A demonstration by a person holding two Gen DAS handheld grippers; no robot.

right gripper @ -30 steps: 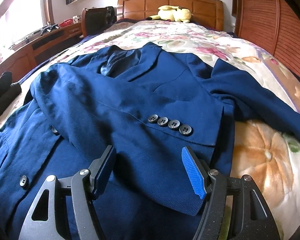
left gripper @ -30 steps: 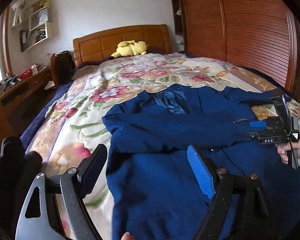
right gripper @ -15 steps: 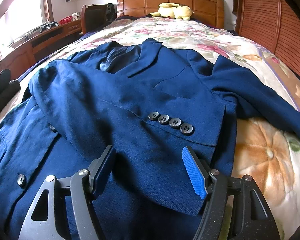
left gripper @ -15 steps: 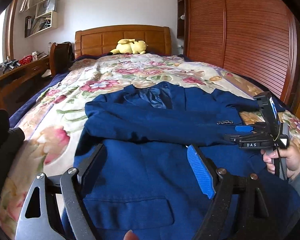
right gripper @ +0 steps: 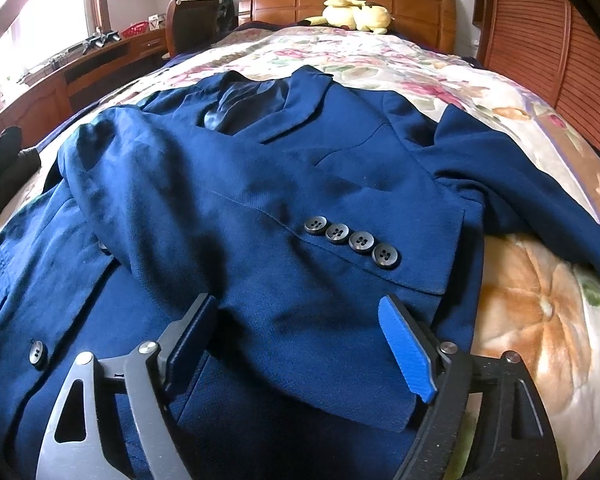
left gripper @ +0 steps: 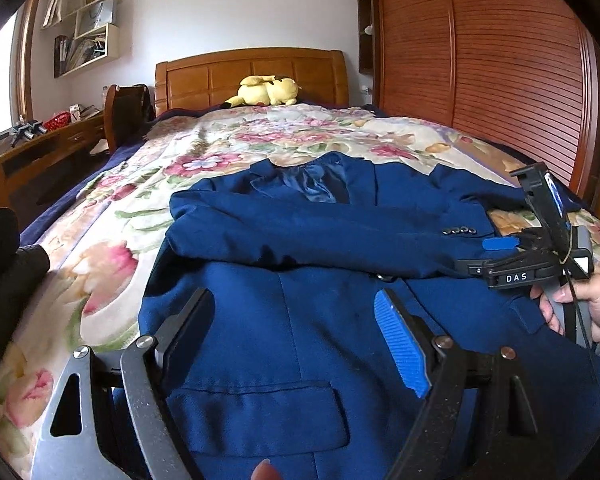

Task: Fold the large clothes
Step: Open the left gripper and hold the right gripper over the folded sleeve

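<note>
Between and ahead of our left tongs (left gripper: 296, 344), whose fingers stand apart and grasp nothing, the blue jacket (left gripper: 300, 288) lies front-up on the floral bed (left gripper: 112, 248). The tongs hover over its lower panel, just past the flap pocket (left gripper: 256, 412), probably so that the hem can be taken next. The cloth is a dense, matte weave and looks rather stiff.

Ahead of both tongs, one sleeve (right gripper: 228, 216) is laid across the chest, which makes the shape narrower for folding. Its cuff with four dark round buttons (right gripper: 352, 240) ends just before our right tongs (right gripper: 300, 344), also released and straddling the cuff without pinching it. To their right, the other sleeve (right gripper: 520, 192) is not yet folded in.
</note>
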